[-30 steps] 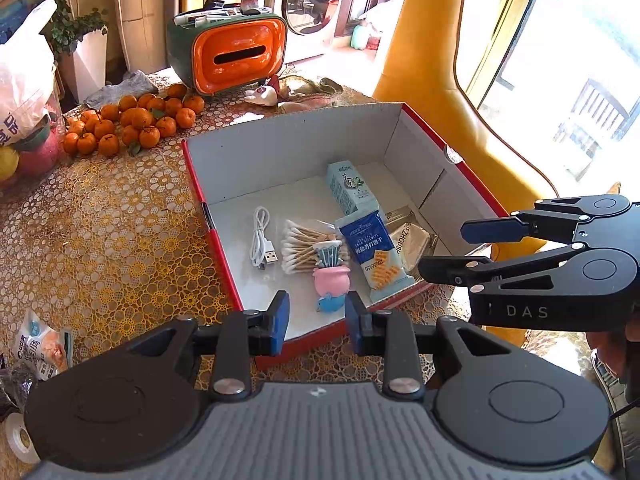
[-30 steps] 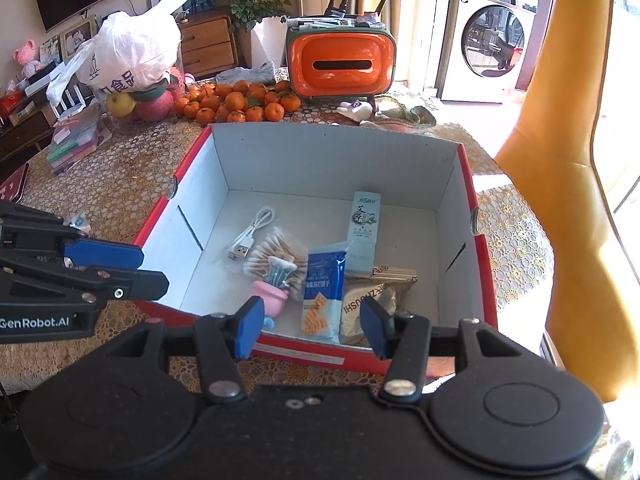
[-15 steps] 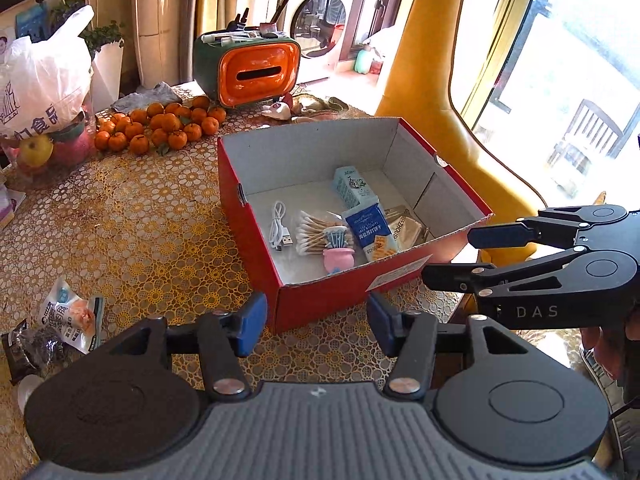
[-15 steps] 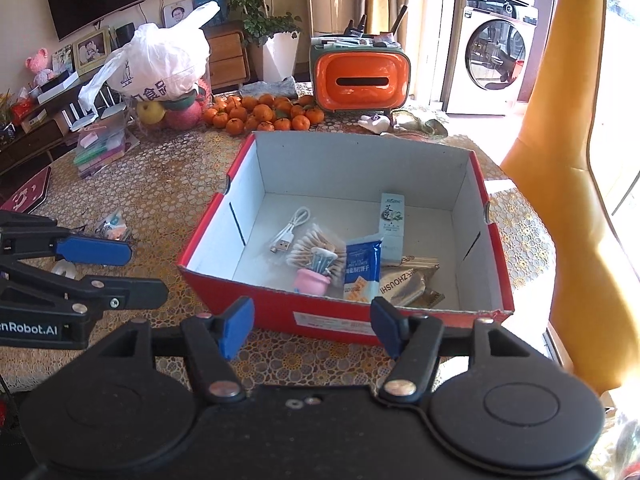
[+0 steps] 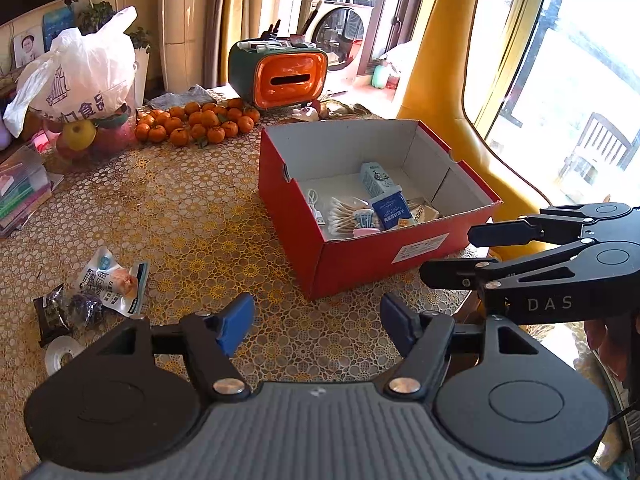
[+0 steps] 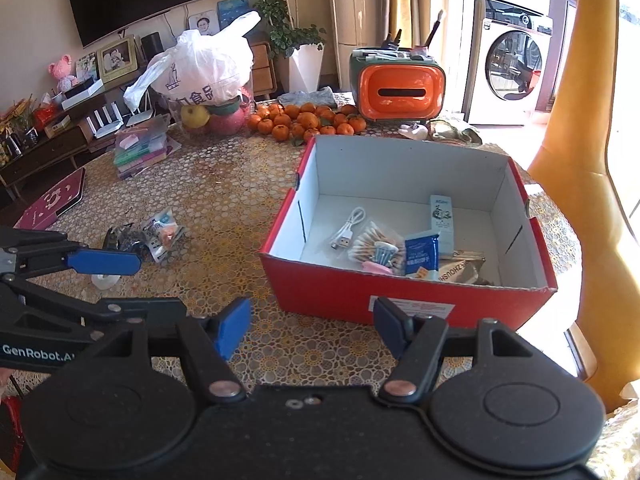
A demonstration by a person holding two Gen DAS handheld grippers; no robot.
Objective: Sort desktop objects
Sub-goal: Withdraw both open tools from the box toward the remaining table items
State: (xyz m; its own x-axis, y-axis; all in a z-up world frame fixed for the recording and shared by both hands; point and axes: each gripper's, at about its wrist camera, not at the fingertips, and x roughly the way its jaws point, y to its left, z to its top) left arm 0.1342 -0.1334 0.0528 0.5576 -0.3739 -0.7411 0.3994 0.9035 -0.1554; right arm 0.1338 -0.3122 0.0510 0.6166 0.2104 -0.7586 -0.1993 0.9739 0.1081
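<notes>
Six things lie in the red box [image 6: 408, 300]: a white cable [image 6: 346, 230], a bag of cotton swabs [image 6: 370, 242], a pink item [image 6: 378, 268] against the near wall, a blue sachet [image 6: 420, 254], a pale carton [image 6: 441, 212] and a tan packet [image 6: 460, 270]. The box sits just ahead of the right claw [image 6: 311, 332] and ahead and to the right of the left claw [image 5: 318, 322].

Both claws are spread wide, blue pads far apart, and hold nothing; neither touches the box or any item. Each hangs over bare lace cloth [image 5: 192, 216]. In the left wrist view the right claw [image 5: 448, 254] shows from the side at the right edge, its fingers parted, near the box's front corner. In the right wrist view the left claw [image 6: 120, 280] shows at the left edge, likewise parted.

Well to the left of the left claw, outside the box, lie a snack pouch [image 5: 112, 282], a dark wrapper [image 5: 66, 308] touching it, and a tape roll [image 5: 60, 356] just beside them.

Farther off, beyond the box, stand a pile of tangerines [image 5: 196, 122], an orange tissue holder [image 5: 284, 78] and a white plastic bag [image 5: 80, 72] over a fruit bowl. A stack of coloured cases [image 6: 140, 148] lies far left of the right claw.
</notes>
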